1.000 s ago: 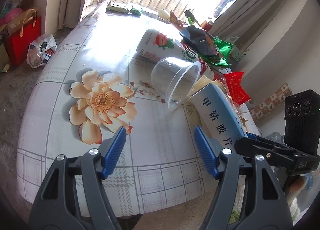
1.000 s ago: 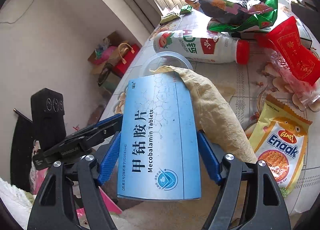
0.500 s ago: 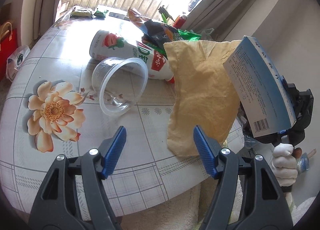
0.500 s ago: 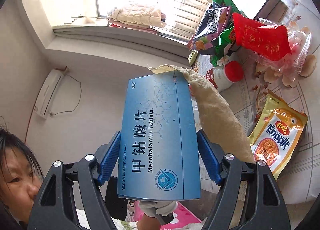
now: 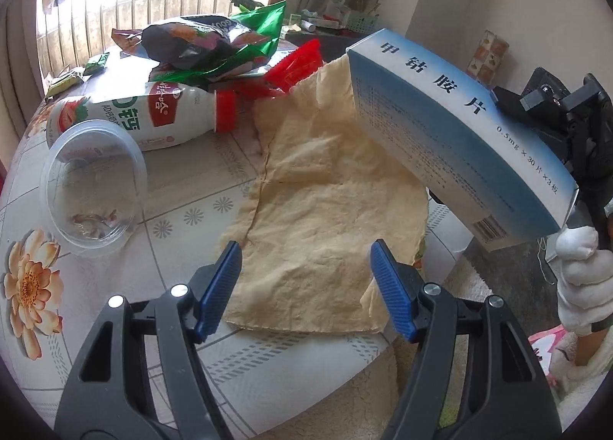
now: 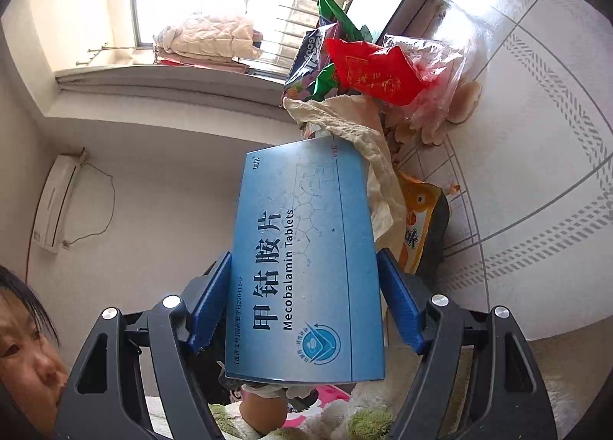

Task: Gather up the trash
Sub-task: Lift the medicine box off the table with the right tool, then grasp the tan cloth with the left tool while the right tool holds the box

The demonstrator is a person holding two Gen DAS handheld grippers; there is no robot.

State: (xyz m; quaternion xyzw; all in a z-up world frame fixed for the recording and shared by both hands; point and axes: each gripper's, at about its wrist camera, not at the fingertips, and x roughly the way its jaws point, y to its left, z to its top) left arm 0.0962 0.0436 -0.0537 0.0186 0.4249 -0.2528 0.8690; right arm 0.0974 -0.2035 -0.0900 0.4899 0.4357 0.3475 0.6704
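My right gripper [image 6: 304, 307] is shut on a blue tablet box [image 6: 306, 267], both pads pressed on its long sides. The same box [image 5: 459, 133] hangs tilted above the table's right edge in the left wrist view, with a tan paper sheet [image 5: 325, 191] trailing from beneath it onto the table. My left gripper [image 5: 306, 286] stands open over the near end of that sheet, nothing between its fingers. A clear plastic cup [image 5: 92, 187] lies on its side at the left, and behind it lies a white drink bottle [image 5: 153, 118] with a red cap.
Snack bags [image 5: 214, 45] and a red packet [image 5: 295, 64] are heaped at the back of the round table [image 5: 115, 317]. An orange snack packet [image 6: 417, 225] lies under the paper. A person's face shows at the lower left of the right wrist view, a gloved hand [image 5: 582, 279] at the right.
The left gripper swung right, from the flower print and cup to over the tan paper. The right gripper rolled and carried the box off toward the table edge, dragging the paper along.
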